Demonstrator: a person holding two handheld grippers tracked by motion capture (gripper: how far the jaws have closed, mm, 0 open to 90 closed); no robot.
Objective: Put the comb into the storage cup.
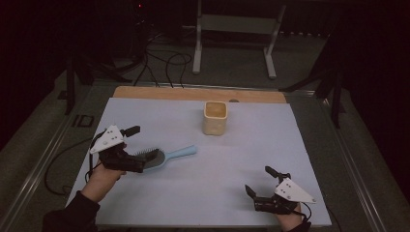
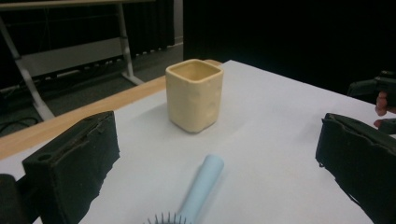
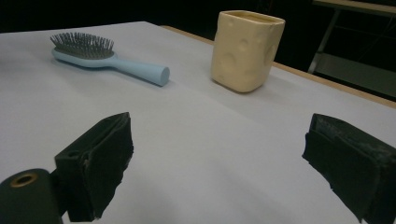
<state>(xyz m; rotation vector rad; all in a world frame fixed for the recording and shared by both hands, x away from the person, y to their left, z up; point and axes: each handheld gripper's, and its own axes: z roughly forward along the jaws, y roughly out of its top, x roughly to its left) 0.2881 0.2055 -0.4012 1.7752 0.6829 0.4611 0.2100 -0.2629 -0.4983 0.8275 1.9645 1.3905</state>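
Pale sheet [image 1: 203,193] spread over the table, wooden edge [image 1: 193,93] bare along the far side. Cream square cup [image 1: 215,117] upright at upper centre of the high view, well apart from everything else. Light blue hairbrush [image 1: 167,155] lying at left centre, bristles up, handle pointing right and slightly toward the cup. Left gripper [image 1: 138,150] at the brush head, jaws spread wide on either side of it; in the left gripper view, bristles [image 2: 168,218] at bottom centre between the two black jaws, handle running up toward the cup [image 2: 194,94], no contact visible. Right gripper [image 1: 258,181] at lower right of the high view, held in a hand [image 1: 290,221], jaws wide apart, nothing between them, over bare sheet. In the right gripper view, brush [image 3: 107,59] at upper left, cup [image 3: 246,50] at upper centre-right.
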